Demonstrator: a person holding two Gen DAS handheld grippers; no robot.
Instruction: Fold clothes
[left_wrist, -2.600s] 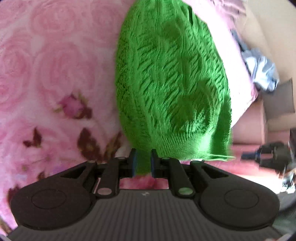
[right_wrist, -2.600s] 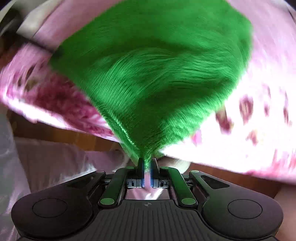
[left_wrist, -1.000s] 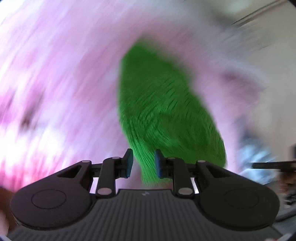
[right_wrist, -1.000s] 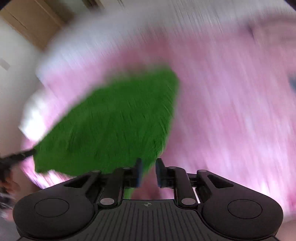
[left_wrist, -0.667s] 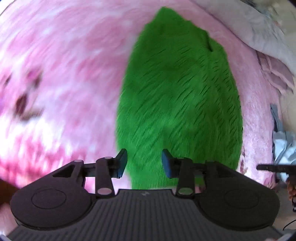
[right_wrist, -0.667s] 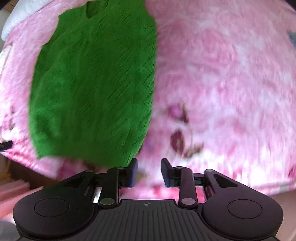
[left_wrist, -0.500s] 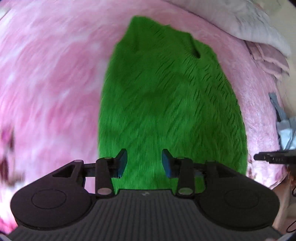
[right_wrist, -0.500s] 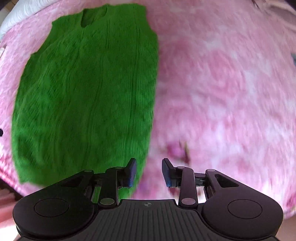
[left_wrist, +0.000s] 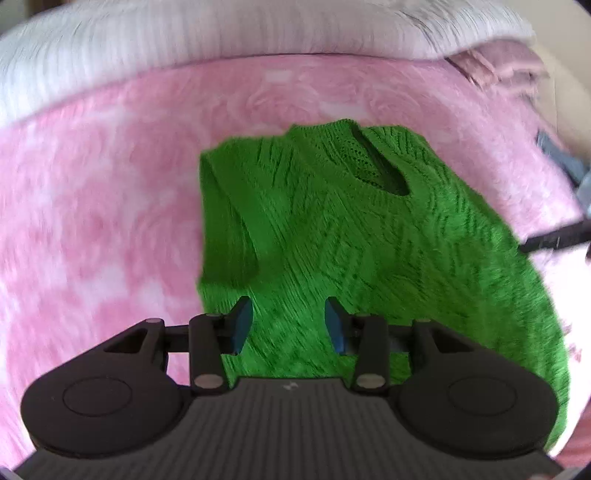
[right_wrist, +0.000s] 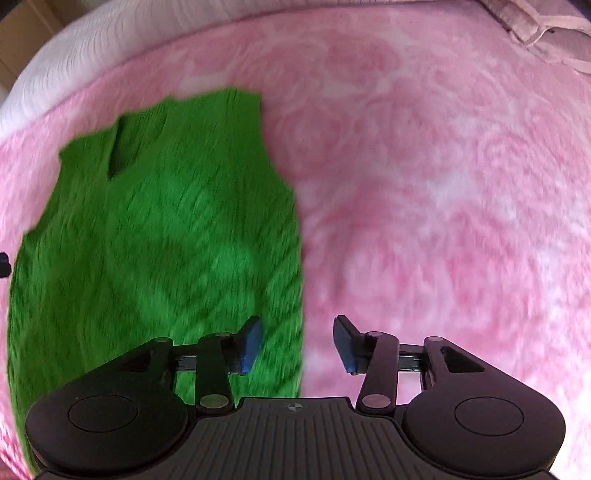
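sweater: green knit sleeveless sweater lying flat on the bed. In the left wrist view it fills the centre and lower right of the frame, neck opening toward the top. In the right wrist view it takes up the left half, its right edge running down to the bottom centre.
blanket: fuzzy pink blanket with a rose pattern is under the sweater and covers pretty much everything else in both views.
left claw: left gripper sits at the bottom centre of its frame right over the lower part of the sweater. The jaws are spreading apart, green knit shows through the gap, and the blue pads aren't pressing on it.
right claw: right gripper is at the bottom centre of its frame, over the sweater's right edge. The jaws are also opening, and the pads aren't pinching anything.
around: white bedding runs along the top of the left view, with pale pink folded fabric in the upper right corner. A dark, blurry bar pokes in from the right edge, can't tell what it is.
in the way: each gripper's own black body hides the near end of the sweater.
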